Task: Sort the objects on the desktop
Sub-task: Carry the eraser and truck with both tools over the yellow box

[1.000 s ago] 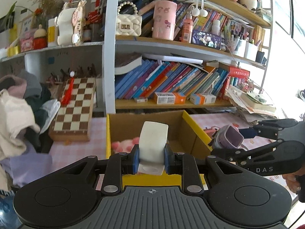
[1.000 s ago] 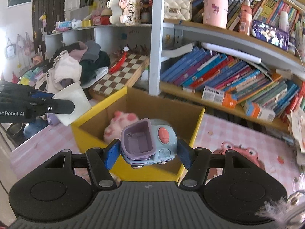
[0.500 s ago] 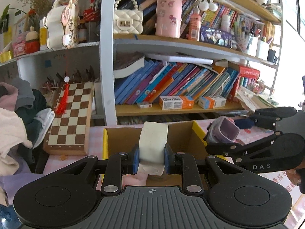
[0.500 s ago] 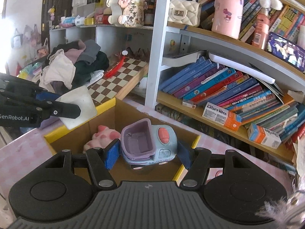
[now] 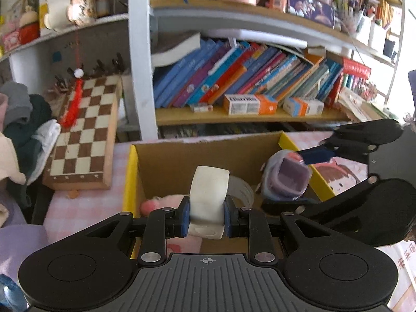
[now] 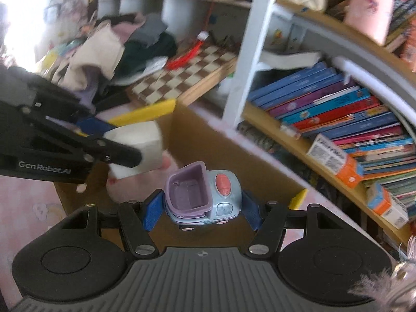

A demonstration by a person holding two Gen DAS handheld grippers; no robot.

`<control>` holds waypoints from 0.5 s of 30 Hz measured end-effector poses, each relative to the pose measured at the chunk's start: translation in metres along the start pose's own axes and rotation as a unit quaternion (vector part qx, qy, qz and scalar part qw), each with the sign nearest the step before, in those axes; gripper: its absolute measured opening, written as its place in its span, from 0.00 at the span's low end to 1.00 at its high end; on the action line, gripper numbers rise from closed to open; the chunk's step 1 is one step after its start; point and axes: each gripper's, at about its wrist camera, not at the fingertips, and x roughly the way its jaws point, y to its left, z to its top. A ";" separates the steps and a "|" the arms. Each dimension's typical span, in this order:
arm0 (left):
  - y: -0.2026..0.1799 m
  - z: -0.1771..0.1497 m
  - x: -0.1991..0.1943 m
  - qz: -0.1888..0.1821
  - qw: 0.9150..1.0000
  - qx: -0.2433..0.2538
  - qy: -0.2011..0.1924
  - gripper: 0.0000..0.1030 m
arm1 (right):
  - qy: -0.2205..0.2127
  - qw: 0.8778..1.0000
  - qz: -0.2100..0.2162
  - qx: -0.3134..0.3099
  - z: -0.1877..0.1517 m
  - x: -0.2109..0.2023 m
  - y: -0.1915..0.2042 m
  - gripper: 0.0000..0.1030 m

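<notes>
Left gripper [image 5: 205,219] clamps a white block [image 5: 208,197], right gripper [image 6: 201,208] a toy truck [image 6: 202,197], over a cardboard box [image 5: 161,161] holding perhaps tape.

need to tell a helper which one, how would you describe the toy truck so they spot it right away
Find the cardboard box with yellow flaps in front of the bookshelf. Over its opening, the right claw grips the toy truck: pale blue with a purple bucket and a red button, unlike the plain white block beside it.
</notes>
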 end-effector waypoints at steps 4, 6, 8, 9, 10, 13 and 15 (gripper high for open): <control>-0.007 -0.004 0.013 -0.002 1.000 0.007 0.019 0.23 | 0.035 0.999 -0.008 -0.036 -0.005 0.020 0.002 0.60; -0.009 -0.006 0.019 -0.005 0.999 0.009 0.030 0.23 | 0.050 0.997 -0.013 -0.050 -0.006 0.028 0.000 0.60; -0.012 -0.008 0.025 -0.010 0.999 0.011 0.043 0.23 | 0.068 0.995 -0.013 -0.071 -0.007 0.037 0.000 0.60; -0.014 -0.009 0.028 -0.012 0.999 0.013 0.049 0.23 | 0.076 0.994 -0.012 -0.084 -0.008 0.040 0.001 0.60; -0.015 -0.010 0.032 -0.014 0.998 0.019 0.059 0.23 | 0.086 0.991 -0.008 -0.099 -0.009 0.044 0.002 0.60; -0.017 -0.015 0.042 -0.017 0.996 0.027 0.081 0.23 | 0.112 0.984 0.003 -0.136 -0.012 0.054 0.005 0.60; -0.017 -0.017 0.046 -0.019 0.995 0.024 0.091 0.23 | 0.129 0.979 0.011 -0.158 -0.014 0.060 0.007 0.60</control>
